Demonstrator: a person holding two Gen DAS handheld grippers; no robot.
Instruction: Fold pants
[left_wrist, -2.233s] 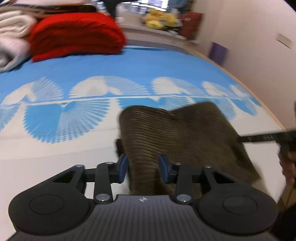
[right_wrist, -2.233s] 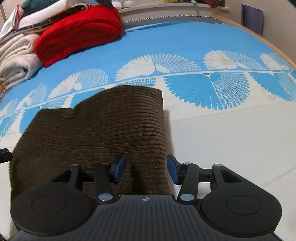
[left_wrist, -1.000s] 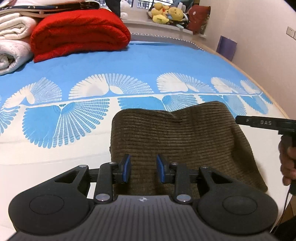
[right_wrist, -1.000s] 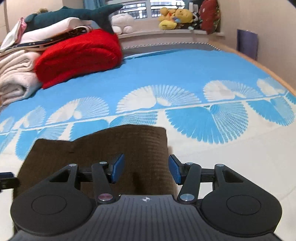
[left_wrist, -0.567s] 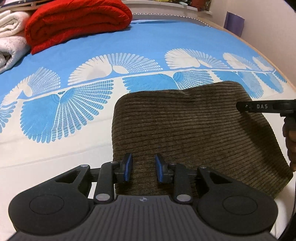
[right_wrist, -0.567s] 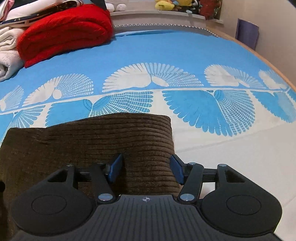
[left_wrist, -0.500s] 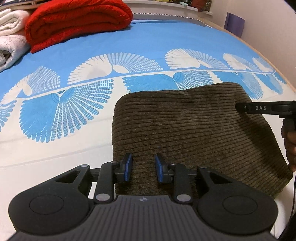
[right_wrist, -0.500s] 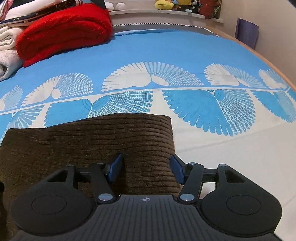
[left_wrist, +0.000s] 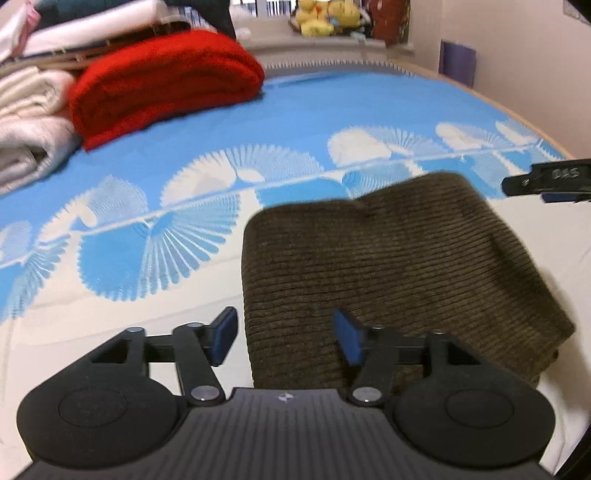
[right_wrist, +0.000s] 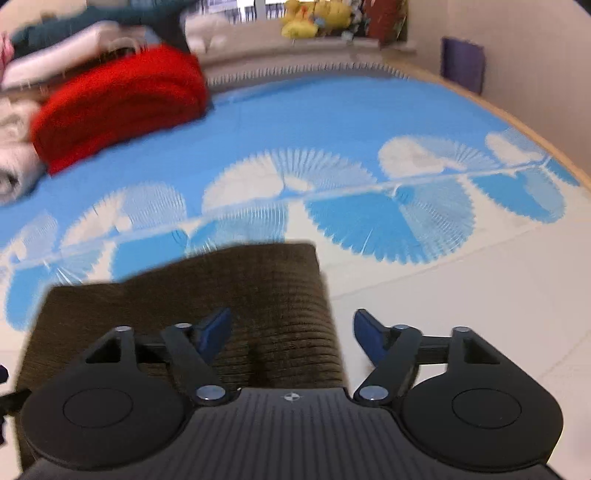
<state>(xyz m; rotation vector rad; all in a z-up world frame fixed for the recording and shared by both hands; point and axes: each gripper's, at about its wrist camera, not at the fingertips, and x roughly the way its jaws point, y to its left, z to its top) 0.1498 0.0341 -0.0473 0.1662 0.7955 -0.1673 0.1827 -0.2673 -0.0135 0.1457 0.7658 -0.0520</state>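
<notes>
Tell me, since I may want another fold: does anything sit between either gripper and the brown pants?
Nothing visible does. The left gripper and right gripper each hang directly over the folded brown pants, jaws just opened and apart from the cloth.

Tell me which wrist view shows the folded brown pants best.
Left wrist view: the pants lie nearly whole on the bed, far and side edges visible. Right wrist view shows only their right end, partly behind the gripper body and blurred.

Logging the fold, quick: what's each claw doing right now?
Left claw: open, just widened, holding nothing; pants edge lies between its pads.
Right claw: open, just widened, empty over the pants.
</notes>
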